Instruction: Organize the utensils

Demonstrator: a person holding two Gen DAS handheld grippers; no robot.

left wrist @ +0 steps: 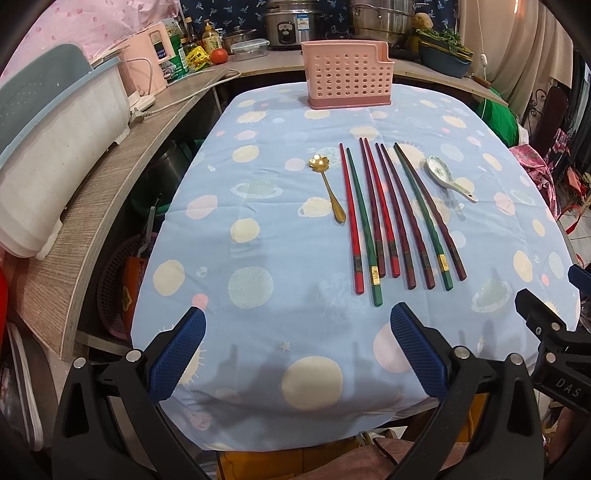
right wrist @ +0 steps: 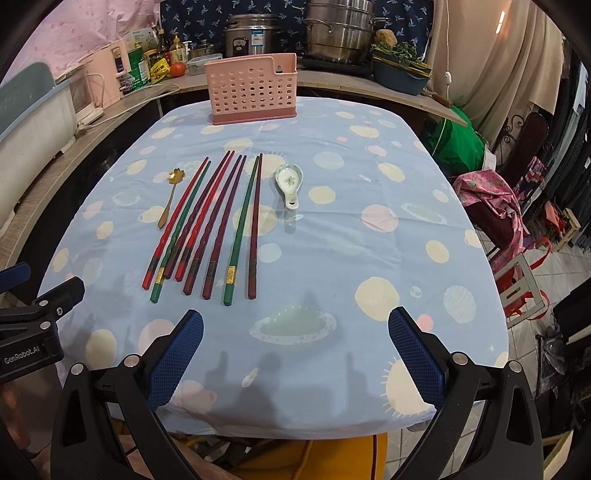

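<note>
Eight chopsticks [left wrist: 391, 214] lie side by side near the middle of the table [left wrist: 258, 229], tips pointing toward the far edge — red, green and dark maroon ones, two of the green with a gold band near the butt end. Just to their left lies a gold spoon [left wrist: 330, 188] with a flower-shaped bowl, and just to their right a white ceramic spoon [left wrist: 445, 176] with a small floral print inside it. A pink perforated utensil holder [left wrist: 346, 75] stands upright at the far edge of the table, well apart from the utensils. The left gripper [left wrist: 297, 339] hovers over the near edge with its blue-padded jaws spread wide and nothing between them; the right gripper [right wrist: 295, 341] is the same, wide open and empty, to the right of the chopsticks. Readable writing is sparse: "GenRobot.AI" on the black body of the left gripper in the right wrist view, and "DAS" on the right gripper's body in the left wrist view. The table wears a light blue cloth printed with planets, suns and pastel dots. Beyond it a wood-grain counter [left wrist: 122, 155] curves around, carrying a rice cooker [left wrist: 291, 26], a steel steamer pot [right wrist: 338, 31], bottles, a tomato [left wrist: 219, 55] and a white dish rack [left wrist: 55, 147] — the labels there are too small to read.
</note>
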